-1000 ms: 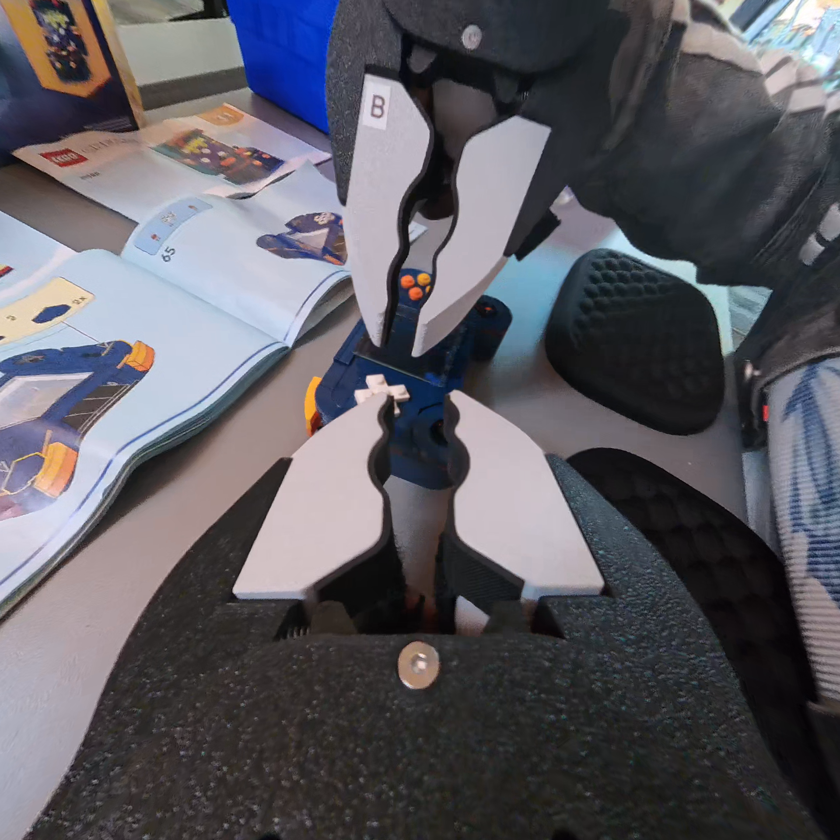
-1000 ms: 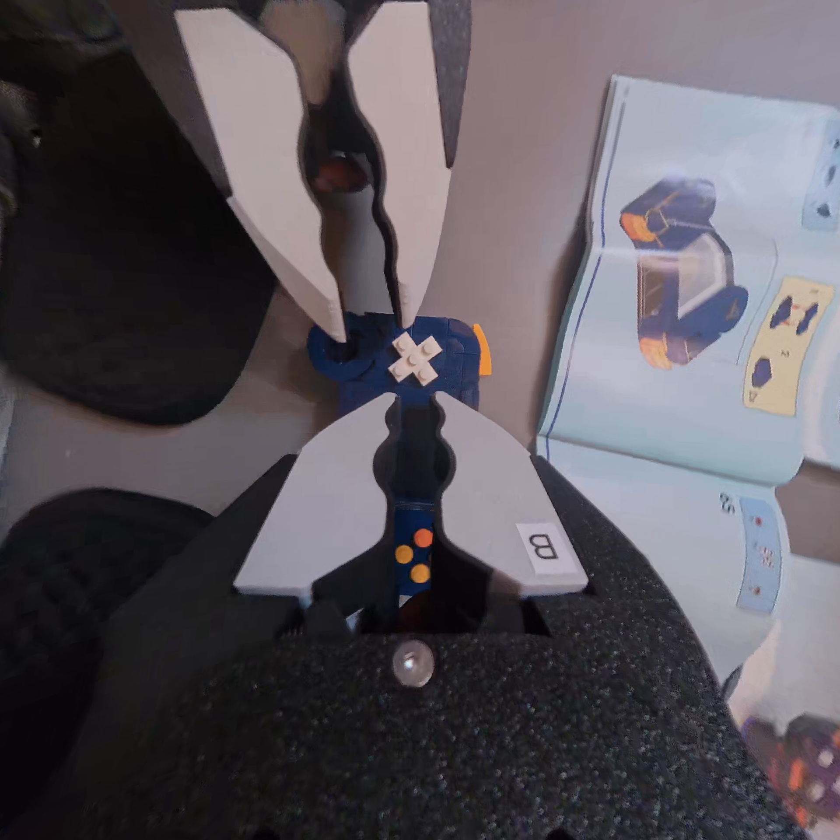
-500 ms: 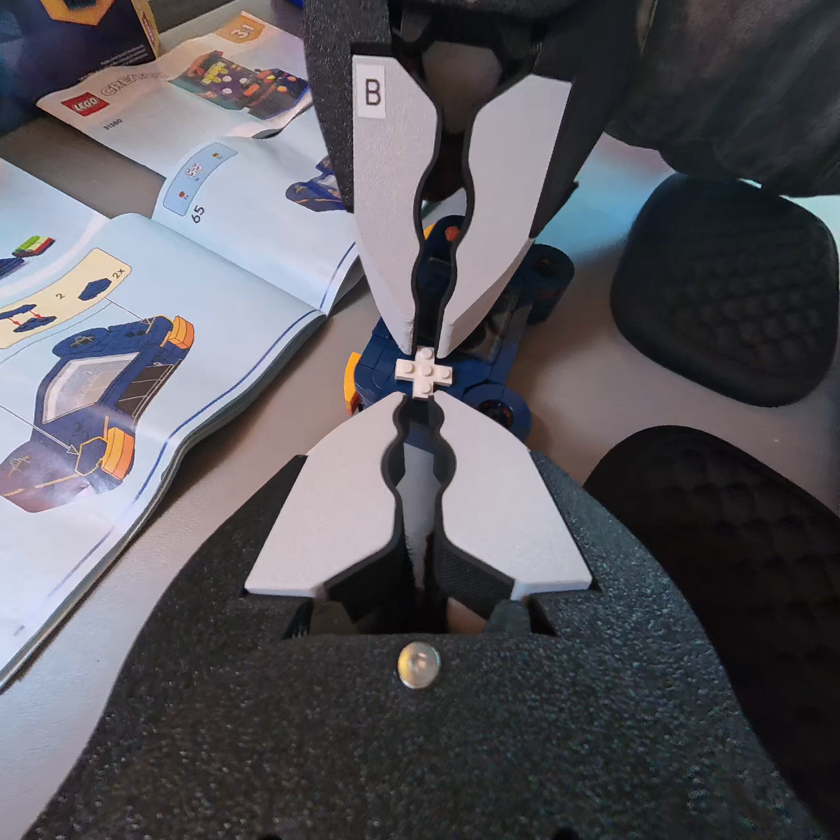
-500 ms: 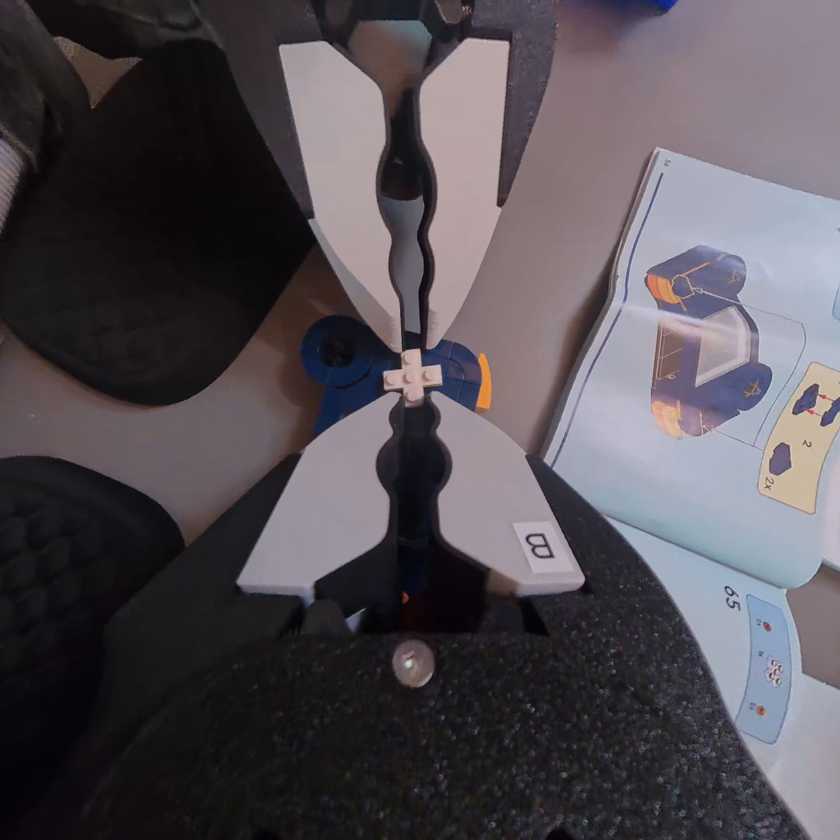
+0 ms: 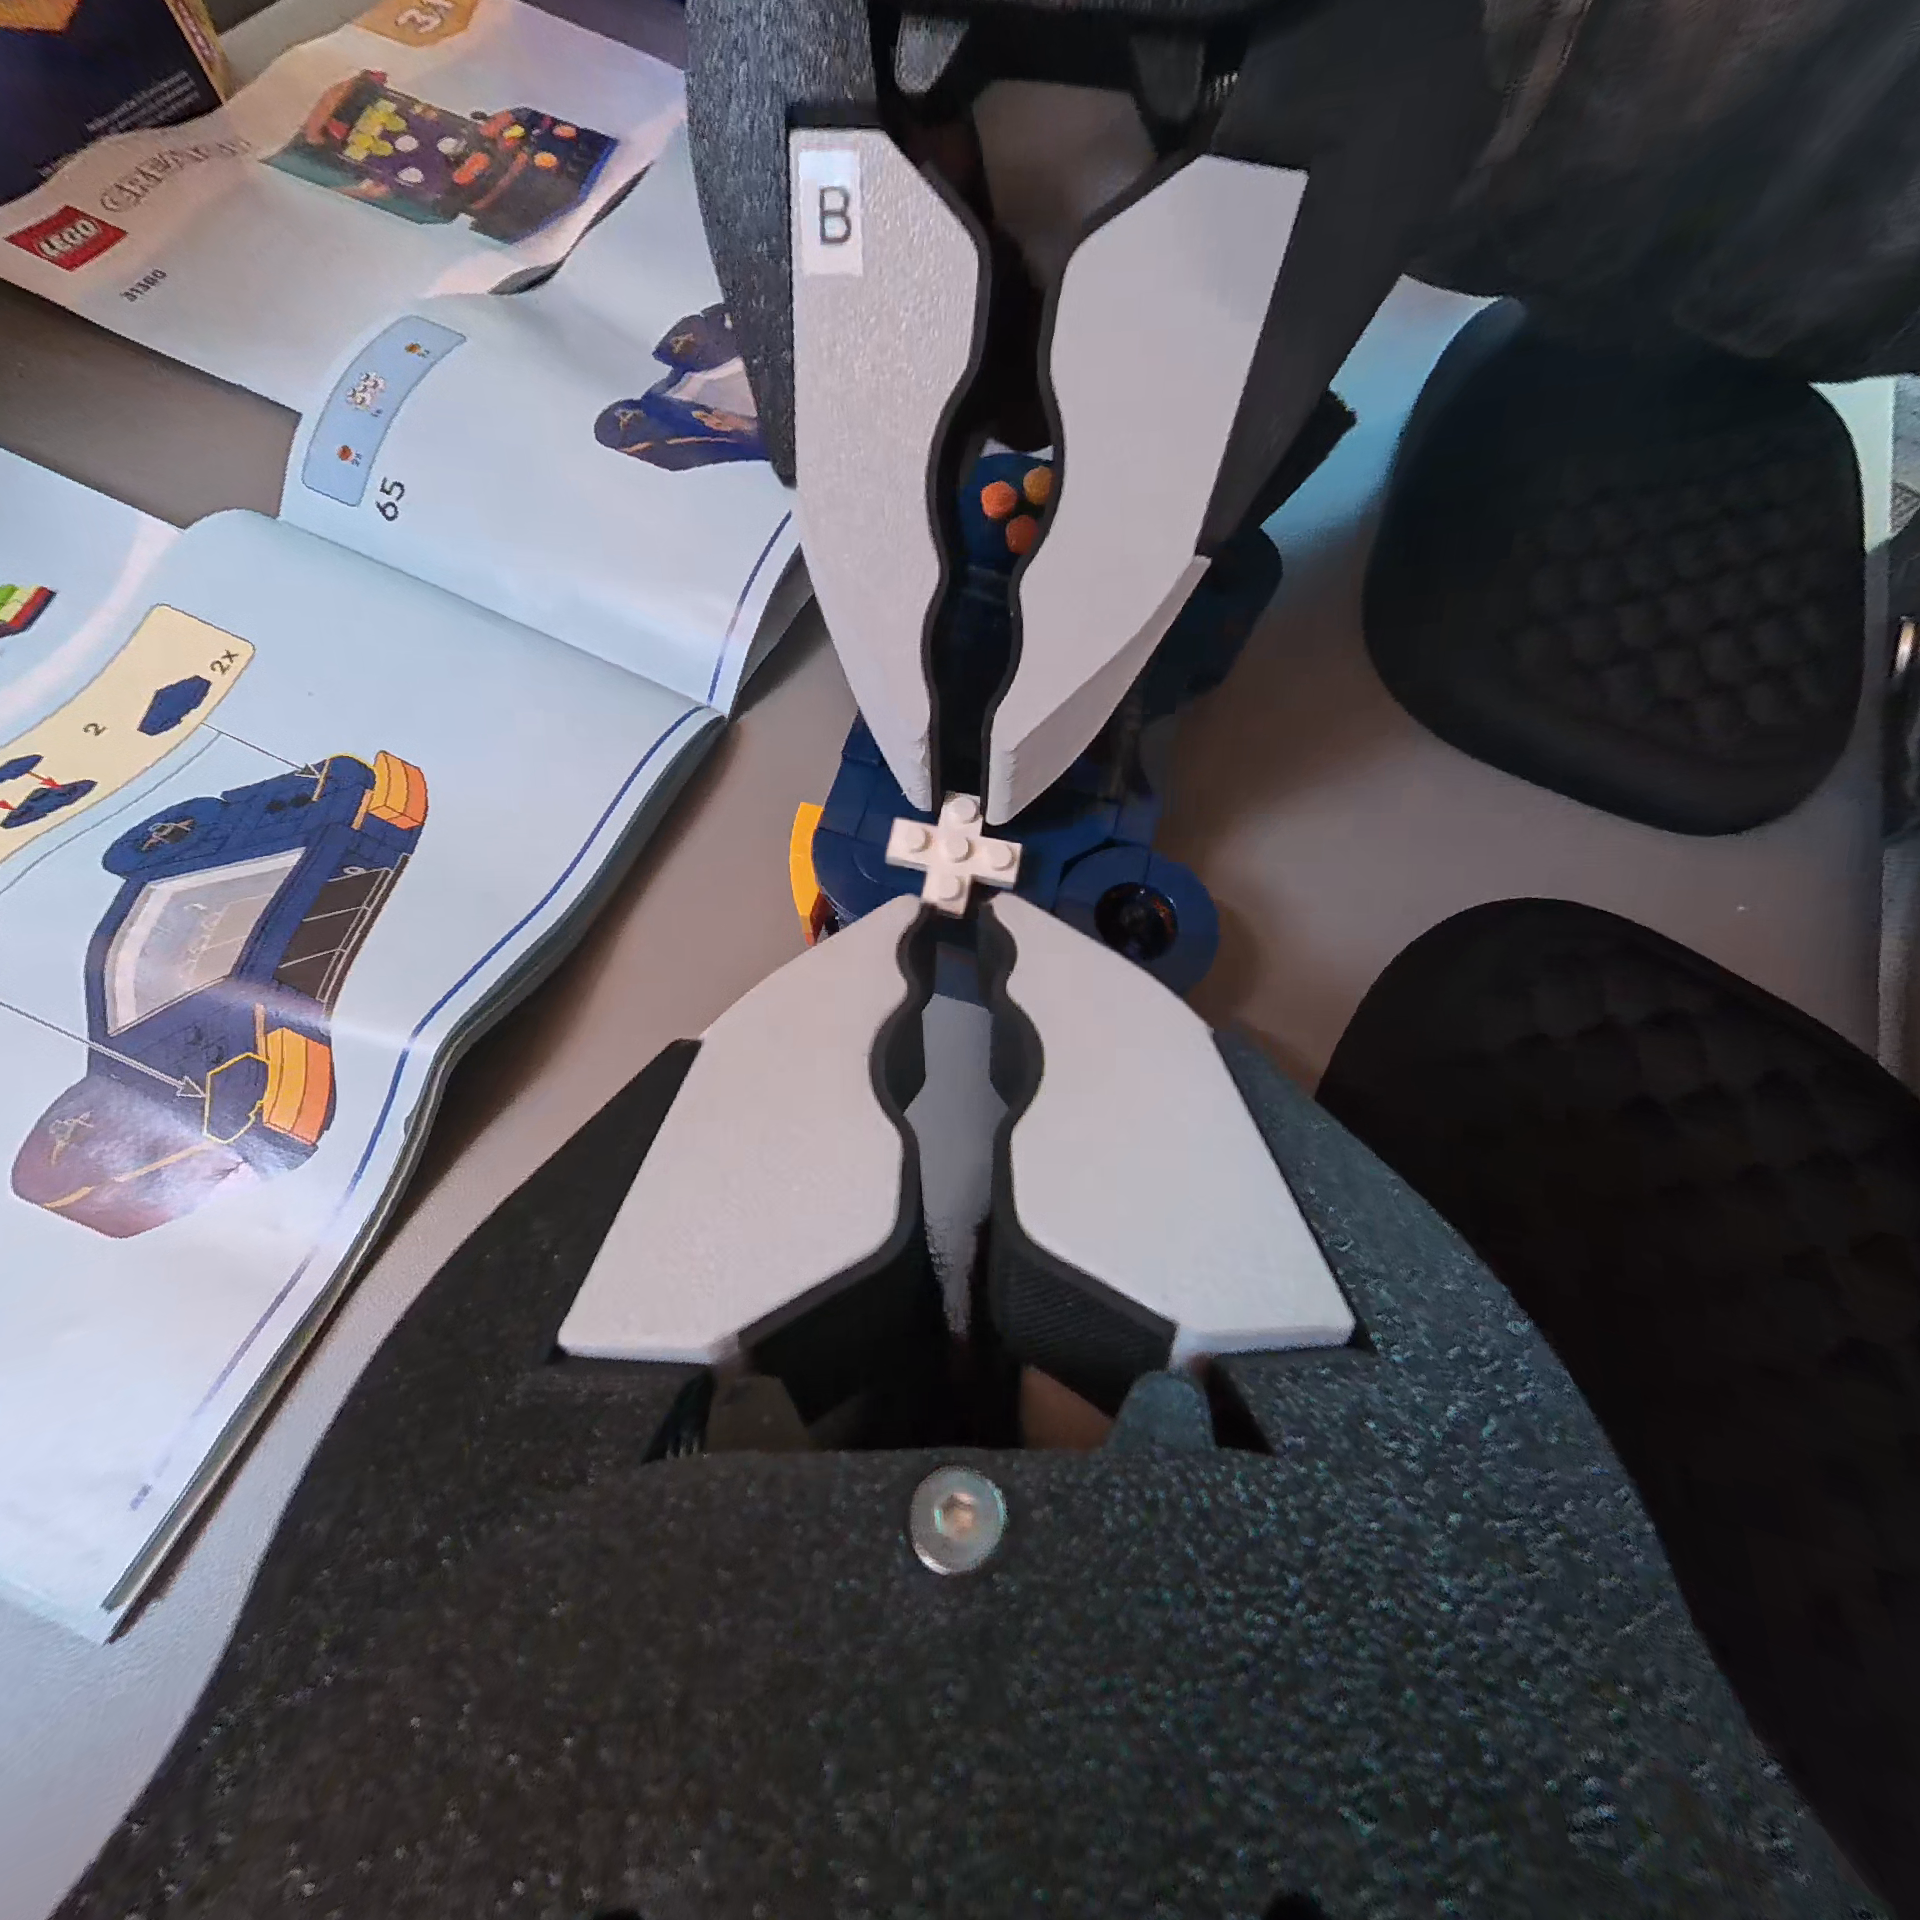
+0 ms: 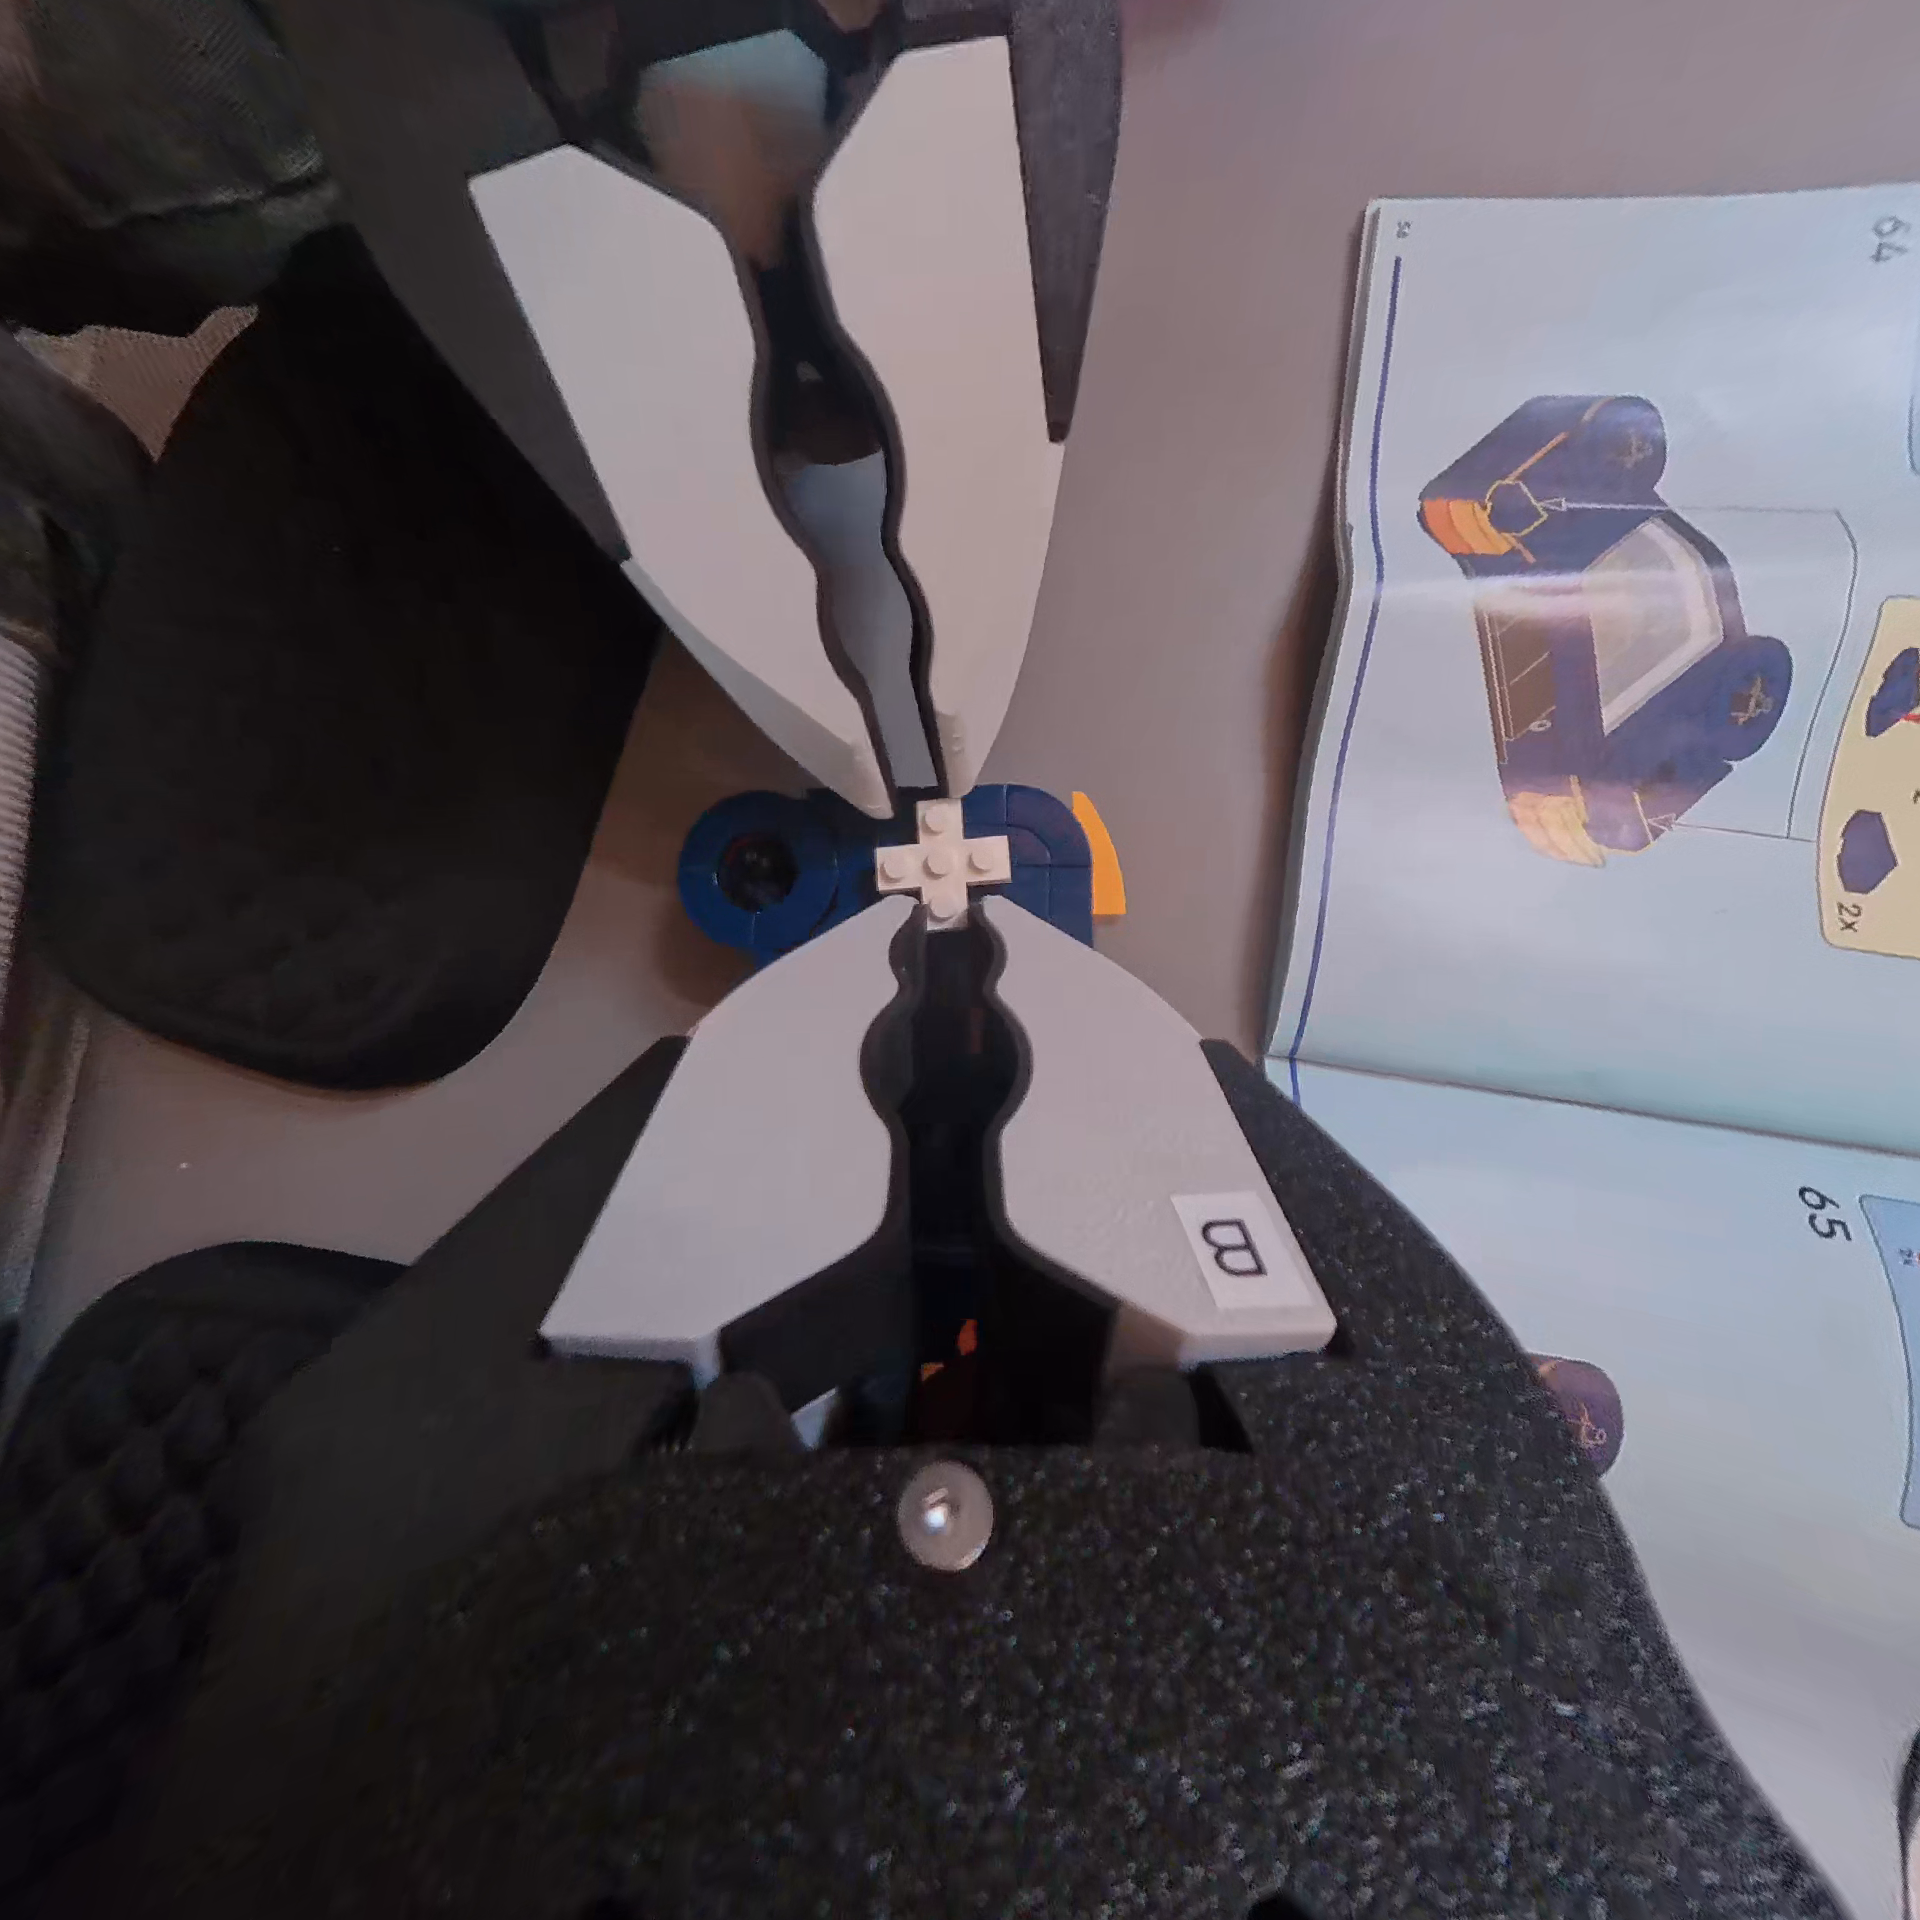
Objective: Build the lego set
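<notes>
A dark blue lego controller model with orange buttons lies on the grey table; it also shows in the right wrist view. A white cross plate sits on top of it. My left gripper comes in from the near side, and its tips pinch the near arm of the cross. My right gripper, whose finger carries a label, faces it from the far side, with its tips on the opposite arm. In its own view the right gripper is nearly closed, with the left gripper opposite.
An open instruction booklet lies left of the model, with a second booklet and a box corner behind it. Two black textured pads lie to the right. A dark sleeve hangs over the right gripper. My left and right fingertips are right by each other.
The left jaws have narrowed from a wider gap. Both grippers' tips have closed in from opposite sides onto the white cross plate, which now reads square instead of diagonal in the right wrist view.
</notes>
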